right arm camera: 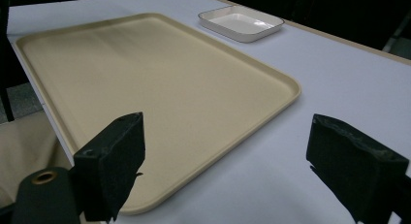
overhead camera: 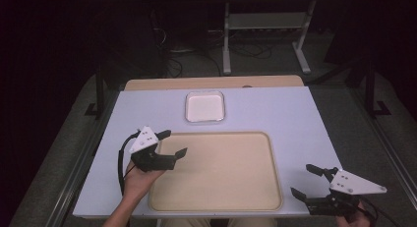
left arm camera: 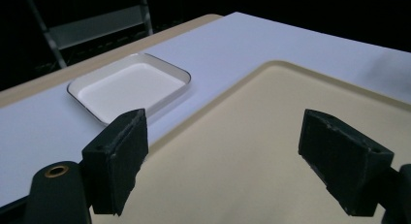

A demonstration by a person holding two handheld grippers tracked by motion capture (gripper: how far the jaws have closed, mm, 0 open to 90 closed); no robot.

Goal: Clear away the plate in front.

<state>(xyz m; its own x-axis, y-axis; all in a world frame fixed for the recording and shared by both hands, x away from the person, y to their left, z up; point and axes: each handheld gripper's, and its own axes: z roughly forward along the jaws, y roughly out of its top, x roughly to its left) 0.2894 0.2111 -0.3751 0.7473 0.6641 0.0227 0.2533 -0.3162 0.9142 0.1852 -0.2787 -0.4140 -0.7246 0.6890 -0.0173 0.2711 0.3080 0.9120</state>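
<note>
A large beige tray lies bare on the pale table, near the front edge. Behind it sits a small white square dish, also with nothing in it. My left gripper hovers over the tray's left rim, held from below by a hand, its jaws wide apart with nothing between them. In the left gripper view the jaws frame the tray and the dish. My right gripper is at the table's front right corner, open, nothing in it. Its own view looks across the tray toward the dish.
The pale table top lies on a wooden board whose edge shows at the back. A metal stand and cables sit on the dark floor beyond. Bare table surface runs to the right of the tray.
</note>
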